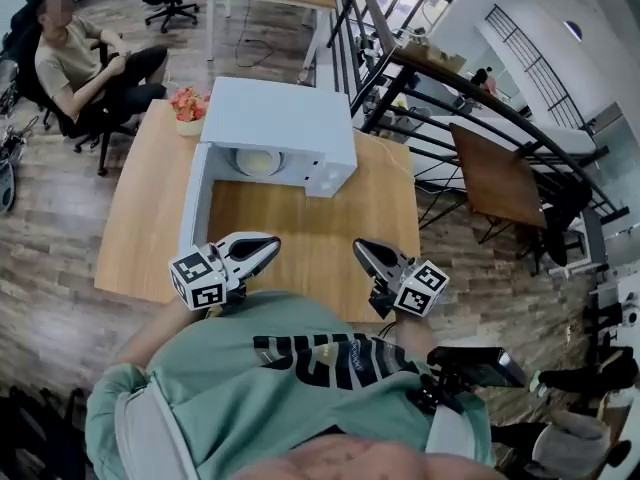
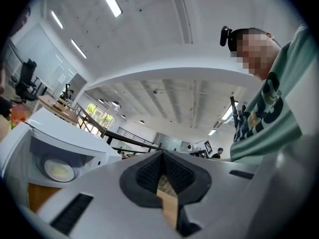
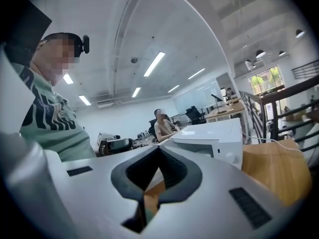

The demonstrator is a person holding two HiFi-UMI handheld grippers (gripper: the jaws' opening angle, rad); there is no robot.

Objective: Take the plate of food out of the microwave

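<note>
Plate point(image 1: 258, 161) in microwave point(image 1: 285, 118) on wooden table point(image 1: 300, 233), probably office.

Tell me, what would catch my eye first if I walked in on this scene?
The white microwave in the middle of the wooden table stands out first, its door swung open on the left and a plate of food showing inside. Nearer the camera, the left gripper and the right gripper hover over the table's near side, both closed and empty. Pink flowers sit by the microwave's far left corner.
</note>
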